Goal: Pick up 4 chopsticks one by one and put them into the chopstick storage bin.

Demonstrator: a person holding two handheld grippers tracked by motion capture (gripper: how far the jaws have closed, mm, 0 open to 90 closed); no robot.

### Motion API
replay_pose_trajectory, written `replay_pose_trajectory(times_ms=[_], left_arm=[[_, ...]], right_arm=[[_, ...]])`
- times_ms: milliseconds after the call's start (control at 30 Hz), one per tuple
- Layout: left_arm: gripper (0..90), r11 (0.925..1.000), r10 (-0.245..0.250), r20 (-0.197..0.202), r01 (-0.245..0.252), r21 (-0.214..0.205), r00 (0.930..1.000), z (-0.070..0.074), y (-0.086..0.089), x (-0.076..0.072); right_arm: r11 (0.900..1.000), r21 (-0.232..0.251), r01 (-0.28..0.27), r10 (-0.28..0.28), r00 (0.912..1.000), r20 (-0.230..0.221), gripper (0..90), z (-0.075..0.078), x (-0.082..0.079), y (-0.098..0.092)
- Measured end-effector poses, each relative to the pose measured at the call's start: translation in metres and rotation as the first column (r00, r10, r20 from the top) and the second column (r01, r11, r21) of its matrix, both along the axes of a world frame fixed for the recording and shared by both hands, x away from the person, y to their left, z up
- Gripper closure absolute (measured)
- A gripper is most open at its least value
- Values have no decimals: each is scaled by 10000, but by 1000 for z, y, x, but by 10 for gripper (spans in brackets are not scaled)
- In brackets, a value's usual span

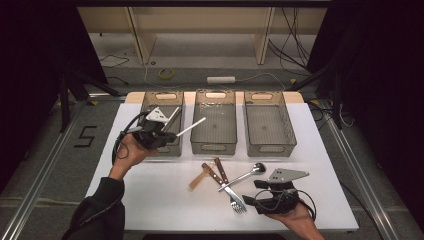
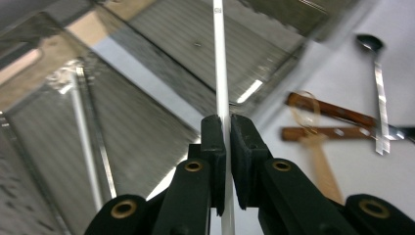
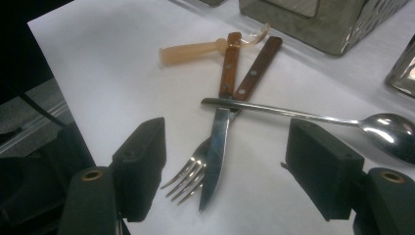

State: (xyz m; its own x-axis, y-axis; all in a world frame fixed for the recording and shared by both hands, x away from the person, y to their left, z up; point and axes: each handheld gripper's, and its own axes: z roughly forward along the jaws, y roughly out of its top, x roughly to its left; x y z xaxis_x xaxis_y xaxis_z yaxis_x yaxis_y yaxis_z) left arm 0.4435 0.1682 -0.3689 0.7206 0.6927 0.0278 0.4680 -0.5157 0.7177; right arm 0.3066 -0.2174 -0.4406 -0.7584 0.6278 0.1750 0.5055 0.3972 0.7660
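White stick pinched over the left bin; cutlery pile waits near right.

High view: left gripper (image 1: 167, 134) holds a white stick (image 1: 192, 127) above the left bin (image 1: 150, 100), stick pointing right toward the middle bin (image 1: 215, 145). Left gripper view: jaws pressed onto the stick (image 2: 220, 73). Right gripper view: right gripper (image 3: 235, 171) spread wide, empty, over the knife (image 3: 215, 152), fork (image 3: 188, 178) and spoon (image 3: 386, 129).

White chopstick (image 2: 221, 73), brown-handled knife (image 3: 222, 122), clear amber spoon (image 3: 205, 48)
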Motion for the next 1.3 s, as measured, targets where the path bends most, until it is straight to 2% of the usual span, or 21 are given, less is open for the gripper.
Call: replay_pose_trajectory(times_ms=[233,600,700,767,800,867,933,1000,1133,1300], left_arm=[[844,9934,1087,60,-1085,-361,9941,-3,18,26],[843,9807,1897,17,-1893,-492,9818,-6,25,52],[843,9727,2238,84,-2228,-644,9746,-9,28,59],[843,9671,2472,40,-2465,-630,9690,-11,29,63],[843,9667,2501,22,-2496,-568,9682,-13,31,66],[843,9584,2797,7,-2791,-590,9601,-16,33,70],[843,9531,2941,-18,-2935,-737,9558,-19,35,73],[843,9500,3044,-37,-3038,-722,9526,-21,37,76],[843,9389,3365,-96,-3363,-740,9416,-26,40,82],[843,9323,3534,-203,-3539,-742,9353,-30,43,89]], right_arm=[[9998,167,107,-108,9999,47,284,1,0,-1],[9995,277,173,-175,9998,87,268,1,0,-2],[9995,262,169,-171,9998,78,268,1,0,-2],[9995,271,171,-172,9998,65,268,1,0,-2],[9995,260,156,-158,9999,68,269,1,0,-2],[9996,249,154,-155,9999,52,269,1,0,-2],[9996,236,158,-159,9999,54,271,1,0,-2],[9996,238,149,-150,9999,46,271,1,0,-2],[9996,228,139,-140,9999,36,271,1,1,-2],[9997,220,128,-128,9999,21,274,1,1,-2]])
